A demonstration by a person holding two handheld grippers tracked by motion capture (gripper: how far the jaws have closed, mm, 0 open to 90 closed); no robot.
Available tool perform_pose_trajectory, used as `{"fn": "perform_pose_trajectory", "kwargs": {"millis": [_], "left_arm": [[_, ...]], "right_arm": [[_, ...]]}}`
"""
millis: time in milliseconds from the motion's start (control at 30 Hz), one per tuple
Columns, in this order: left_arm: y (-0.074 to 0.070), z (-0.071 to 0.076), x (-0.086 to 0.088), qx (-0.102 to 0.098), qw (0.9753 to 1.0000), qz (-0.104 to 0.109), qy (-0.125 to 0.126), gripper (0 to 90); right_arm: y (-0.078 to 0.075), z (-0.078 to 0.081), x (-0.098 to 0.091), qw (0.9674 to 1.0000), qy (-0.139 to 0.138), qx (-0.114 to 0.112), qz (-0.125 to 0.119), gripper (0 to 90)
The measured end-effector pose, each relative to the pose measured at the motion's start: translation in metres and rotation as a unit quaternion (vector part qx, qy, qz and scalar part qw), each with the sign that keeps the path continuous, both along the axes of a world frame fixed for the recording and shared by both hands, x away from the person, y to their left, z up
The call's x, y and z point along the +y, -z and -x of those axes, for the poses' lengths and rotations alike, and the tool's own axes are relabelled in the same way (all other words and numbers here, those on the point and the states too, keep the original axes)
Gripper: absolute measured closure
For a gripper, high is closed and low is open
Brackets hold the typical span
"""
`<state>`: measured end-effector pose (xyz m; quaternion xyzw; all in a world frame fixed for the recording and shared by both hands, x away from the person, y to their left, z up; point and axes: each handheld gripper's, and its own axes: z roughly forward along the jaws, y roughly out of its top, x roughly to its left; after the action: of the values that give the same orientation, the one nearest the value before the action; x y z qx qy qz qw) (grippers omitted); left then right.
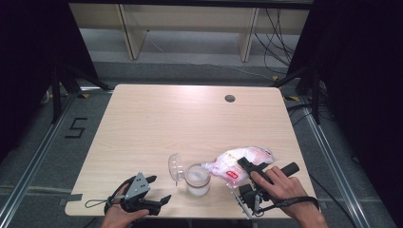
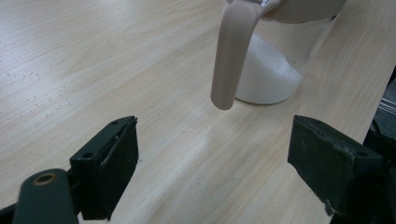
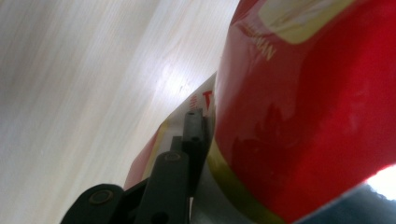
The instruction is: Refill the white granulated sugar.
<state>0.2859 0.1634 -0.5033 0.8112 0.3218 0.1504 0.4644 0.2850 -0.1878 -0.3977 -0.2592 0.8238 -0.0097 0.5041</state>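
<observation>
Right claw (image 1: 243, 167) clamped on plastic bag (image 1: 244, 159), red print pressed against one jaw in the right gripper view. Bag tilted, narrow end resting just above rim of glass jar (image 1: 197, 179). Jar stood upright on table (image 1: 157, 123) near front edge, part-filled with white granules, hinged lid (image 1: 175, 167) swung open leftward. Left claw (image 1: 151, 189) spread wide, empty, parked low beside jar, apart from it.

So the count: one bench (image 1: 142, 128), one jar (image 1: 197, 179) with white powder in it, one clear lid (image 1: 175, 166) next to it, one bag (image 1: 240, 164), and two grippers, left (image 1: 157, 189) and right (image 1: 247, 167). One hole (image 1: 230, 98) in the bench.
</observation>
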Motion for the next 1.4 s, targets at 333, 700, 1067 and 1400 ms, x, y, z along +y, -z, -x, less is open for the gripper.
{"fn": "perform_pose_trajectory", "kwargs": {"millis": [333,700,1067,1400], "left_arm": [[0.000,0.001,-0.001,-0.005,1.0000,0.007,-0.003,16.5],[-0.001,0.001,0.000,-0.006,1.0000,0.000,0.003,16.4],[-0.004,0.000,0.004,-0.011,0.9999,0.006,-0.004,16.2],[-0.003,0.001,0.003,-0.016,0.9998,-0.005,0.003,16.2]], "right_arm": [[0.011,-0.007,-0.009,0.9933,-0.008,0.043,-0.107,77.6],[0.021,-0.022,-0.017,0.9725,0.014,0.107,-0.206,78.3],[0.035,-0.041,-0.035,0.9238,0.049,0.176,-0.337,79.3],[0.046,-0.047,-0.061,0.8791,0.101,0.205,-0.418,79.0]]}}
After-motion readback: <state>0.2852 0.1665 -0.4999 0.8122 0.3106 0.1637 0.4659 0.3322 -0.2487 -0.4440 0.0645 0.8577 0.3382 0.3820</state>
